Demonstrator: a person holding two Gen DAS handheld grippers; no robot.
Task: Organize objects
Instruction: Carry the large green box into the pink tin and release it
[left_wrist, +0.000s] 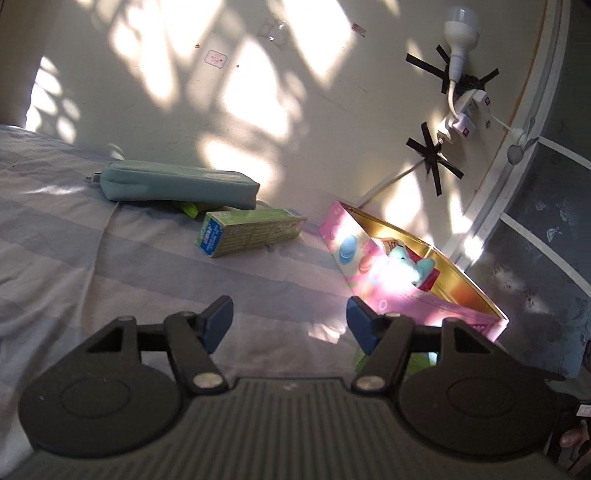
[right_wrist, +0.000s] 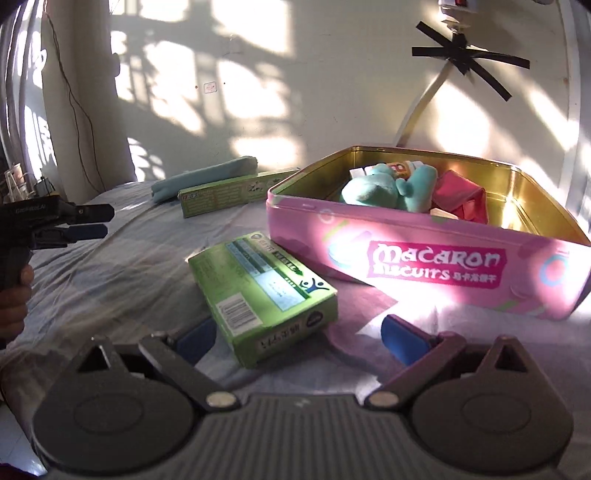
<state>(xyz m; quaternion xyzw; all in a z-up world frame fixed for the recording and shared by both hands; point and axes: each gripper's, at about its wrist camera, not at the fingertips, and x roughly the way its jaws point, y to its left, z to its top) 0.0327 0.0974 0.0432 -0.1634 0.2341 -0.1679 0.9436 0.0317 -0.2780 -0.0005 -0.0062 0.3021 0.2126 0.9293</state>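
A pink Macaron biscuit tin (right_wrist: 424, 266) stands open on the striped bedsheet (right_wrist: 110, 280). Inside it are a teal plush toy (right_wrist: 384, 188) and a pink item (right_wrist: 461, 201). A flat green box (right_wrist: 262, 295) lies in front of the tin, with its near end between the fingers of my right gripper (right_wrist: 299, 339). The jaws are wide open and the right pad stands clear of the box. My left gripper (left_wrist: 290, 325) is open over bare sheet with nothing in it, left of the tin (left_wrist: 369, 266). A long green carton (left_wrist: 251, 236) and a teal pencil case (left_wrist: 177, 184) lie beyond.
The bed meets a sunlit wall (left_wrist: 258, 92) just behind the objects. A bulb socket (left_wrist: 460, 33), plugs and a cable are taped to the wall with black tape. In the right wrist view, a hand (right_wrist: 14, 295) holds the left gripper (right_wrist: 107, 221) at the far left.
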